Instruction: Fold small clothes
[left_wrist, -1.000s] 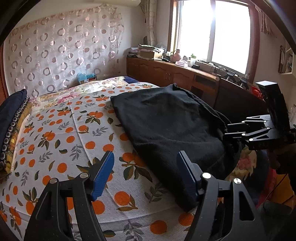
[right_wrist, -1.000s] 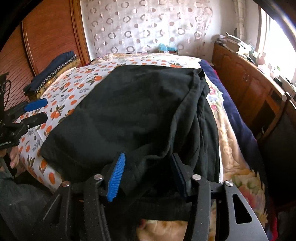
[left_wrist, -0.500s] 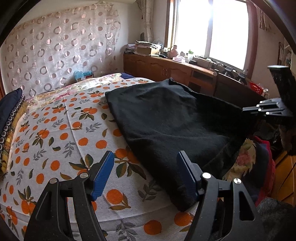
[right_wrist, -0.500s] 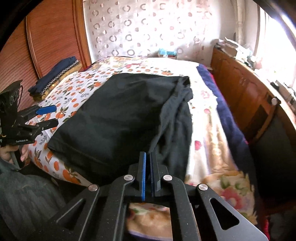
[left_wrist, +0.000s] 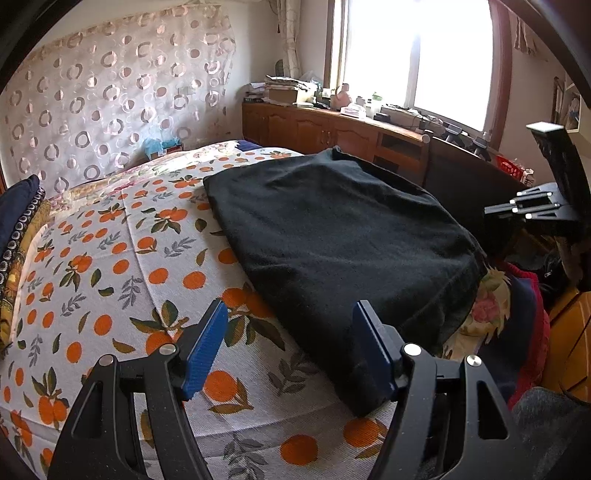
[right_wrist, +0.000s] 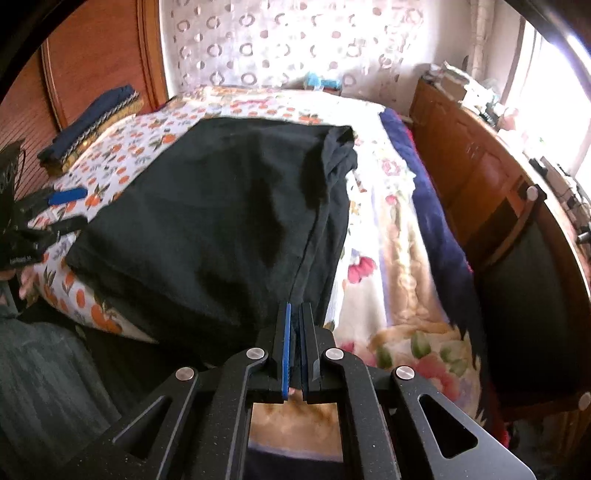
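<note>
The left gripper hovers with its fingers spread wide and empty over the near left corner of the black garment, which lies spread on the orange-patterned bed. At the garment's right edge the right gripper has its fingers pinched tight on the near hem (a thin pinch of cloth between the blue pads). Judging from this, folding has barely begun: one corner is gripped, the other awaits a grasp, and no crease is yet made.
</note>
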